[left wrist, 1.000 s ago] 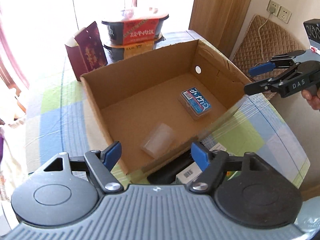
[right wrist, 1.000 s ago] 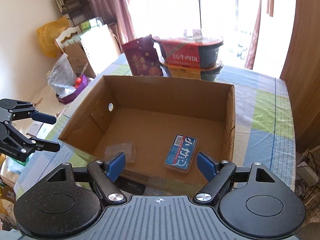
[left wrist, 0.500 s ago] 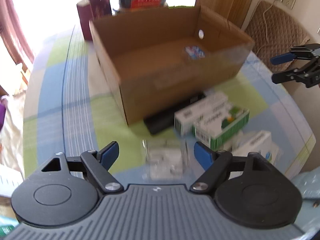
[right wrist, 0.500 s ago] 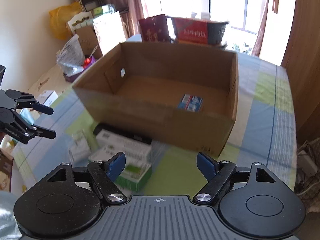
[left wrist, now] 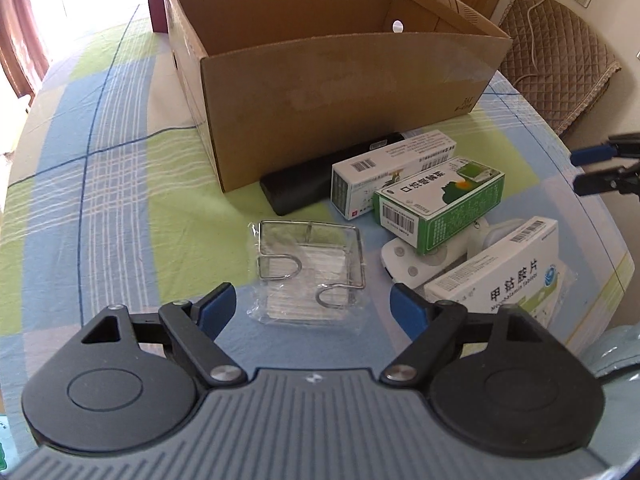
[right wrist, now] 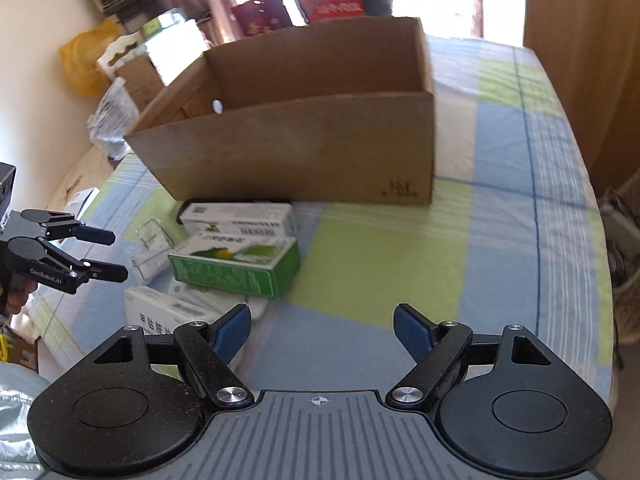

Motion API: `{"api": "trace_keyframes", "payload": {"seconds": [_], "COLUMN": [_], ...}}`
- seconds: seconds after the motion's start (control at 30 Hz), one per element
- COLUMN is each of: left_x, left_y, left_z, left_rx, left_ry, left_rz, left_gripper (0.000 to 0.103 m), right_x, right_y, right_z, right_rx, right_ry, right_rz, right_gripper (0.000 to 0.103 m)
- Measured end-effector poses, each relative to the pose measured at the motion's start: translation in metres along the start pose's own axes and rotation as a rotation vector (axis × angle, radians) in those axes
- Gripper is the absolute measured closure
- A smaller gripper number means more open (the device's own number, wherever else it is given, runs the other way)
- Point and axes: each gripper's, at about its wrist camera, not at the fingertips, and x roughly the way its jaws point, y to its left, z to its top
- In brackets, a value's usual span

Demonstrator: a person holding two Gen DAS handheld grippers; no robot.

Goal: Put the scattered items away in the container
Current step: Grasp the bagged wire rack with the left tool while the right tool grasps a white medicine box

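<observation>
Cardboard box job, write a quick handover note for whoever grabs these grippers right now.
Left gripper: open, empty, poised above the bagged wire rack.
Right gripper: open, empty, over bare tablecloth, beside the pile.
Cardboard box stands open on the table; its inside is hidden from both views.
Not yet boxed, all in front of the box: black bar, long white carton, green carton lying on a white plastic item, and white tablet carton.
Next, probably: close the left fingers on the wire rack and drop it in.
</observation>
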Motion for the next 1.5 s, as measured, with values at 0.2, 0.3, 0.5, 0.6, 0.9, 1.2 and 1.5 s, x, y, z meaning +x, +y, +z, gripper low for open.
{"api": "trace_keyframes", "payload": {"seconds": [0.2, 0.3, 0.5, 0.6, 0.9, 1.2, 1.5], "left_x": [0.020, 0.035, 0.050, 0.048, 0.029, 0.013, 0.013], "left_y": [0.000, 0.001, 0.004, 0.008, 0.035, 0.050, 0.051], "left_z": [0.009, 0.014, 0.019, 0.017, -0.002, -0.019, -0.019], "left_rx": [0.024, 0.025, 0.024, 0.037, -0.017, -0.081, -0.085], "left_ry": [0.010, 0.020, 0.004, -0.011, -0.021, -0.038, -0.042], "left_rz": [-0.020, -0.021, -0.023, -0.019, 0.035, 0.049, 0.056], "left_gripper": [0.018, 0.018, 0.030, 0.035, 0.036, 0.036, 0.036], "right_x": [-0.004, -0.004, -0.007, -0.003, 0.029, 0.044, 0.025], "right_y": [-0.003, 0.001, 0.018, 0.032, 0.059, 0.067, 0.075], "right_z": [-0.015, -0.019, -0.021, -0.020, -0.016, -0.011, -0.014], "right_rx": [0.019, 0.004, -0.067, -0.137, -0.257, -0.382, -0.512], "right_ry": [0.011, 0.009, -0.017, -0.011, 0.045, 0.079, 0.035], "right_rz": [-0.039, -0.047, 0.061, 0.152, 0.261, 0.280, 0.332], "right_gripper": [0.019, 0.019, 0.019, 0.019, 0.019, 0.034, 0.066]}}
